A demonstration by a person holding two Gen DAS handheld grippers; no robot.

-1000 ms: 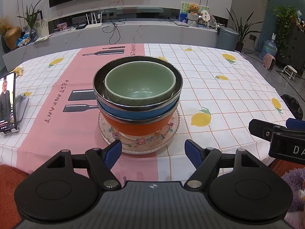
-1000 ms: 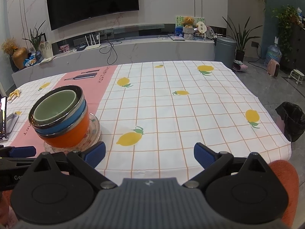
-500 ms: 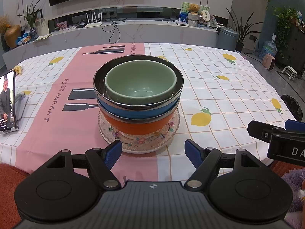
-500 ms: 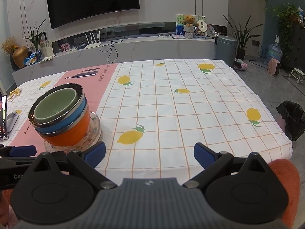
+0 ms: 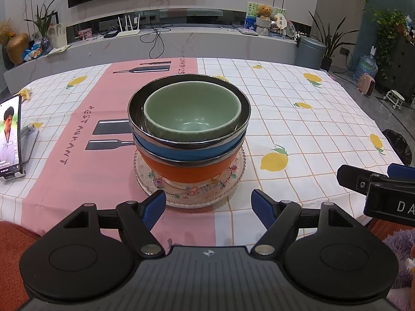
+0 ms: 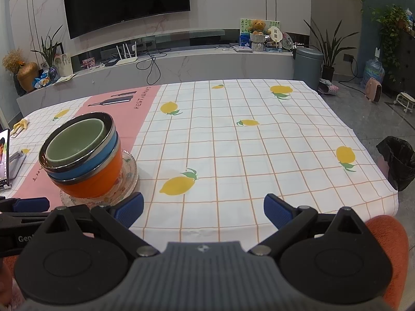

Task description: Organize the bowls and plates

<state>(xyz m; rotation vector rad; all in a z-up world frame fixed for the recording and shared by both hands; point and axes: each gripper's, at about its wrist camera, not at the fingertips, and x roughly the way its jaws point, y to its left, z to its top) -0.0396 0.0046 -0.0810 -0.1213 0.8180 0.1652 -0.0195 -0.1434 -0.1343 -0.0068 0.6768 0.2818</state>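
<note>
Facing the stack from the table's near edge, your left gripper (image 5: 208,202) has its fingers spread wide and empty, with the glass plate (image 5: 234,175) at 12 o'clock just beyond the tips. On that plate nest an orange bowl (image 5: 189,172), a blue bowl (image 5: 181,151) with a steel rim, and a green bowl (image 5: 192,115) on top, all upright on the tablecloth (image 5: 311,129). Your right gripper (image 6: 203,207) is likewise released and holds nothing over bare cloth, the stack at its 10 o'clock, and a phone (image 5: 10,134) stands well apart at your left gripper's 9 o'clock.
</note>
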